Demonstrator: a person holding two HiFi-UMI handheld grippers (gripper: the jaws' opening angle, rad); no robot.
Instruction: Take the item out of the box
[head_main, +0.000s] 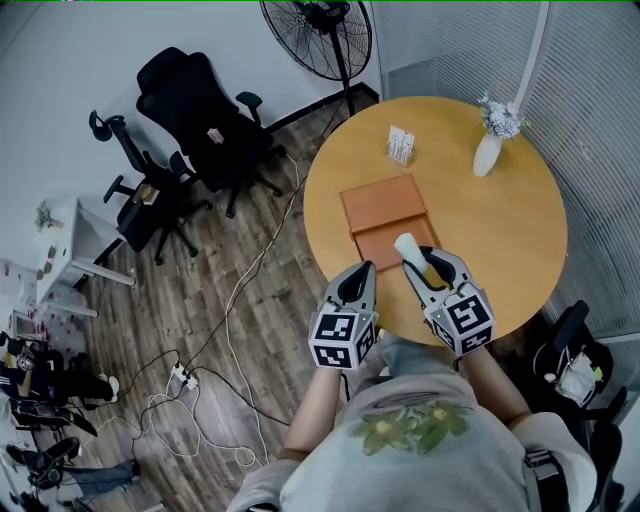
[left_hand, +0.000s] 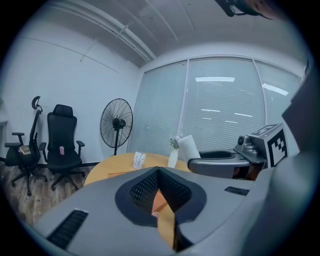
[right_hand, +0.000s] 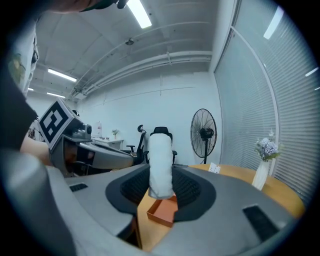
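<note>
between the fingers of the right gripper (head_main: 421, 257) stood the white soft-looking cylindrical roll (right_hand: 161, 157), upright and clamped near its lower end, with the dark pads pressed on either side of it. it was held over the near end of the orange shallow cardboard box (head_main: 383, 245), whose open tray showed directly beneath it in the right gripper view. whether its bottom edge had fully cleared the tray's wall could not be told for sure, though it looked raised above the floor of the box. a flat orange lid (head_main: 383, 203) lay open on the far side of the box, edge to edge with it.

the left gripper (head_main: 358, 275) hung just beside the box on the near left. its fingers were drawn together at the tips, with nothing between them.

box and lid sat on the round wooden tabletop (head_main: 505, 250). farther back stood a small white card stand (head_main: 400, 145) and a white vase of pale flowers (head_main: 488, 150), both well apart from the box. beyond the tabletop were a black pedestal fan (head_main: 320, 35) and black office chairs (head_main: 200, 115) on the wood floor.

by the look of it the lifting-out step was in hand, with the grasp made and the roll coming up. the next move would call for raising it clear of the rim, carrying it sideways to bare tabletop and setting it down. the pinch should stay even, as so soft a roll might bend or slip.
</note>
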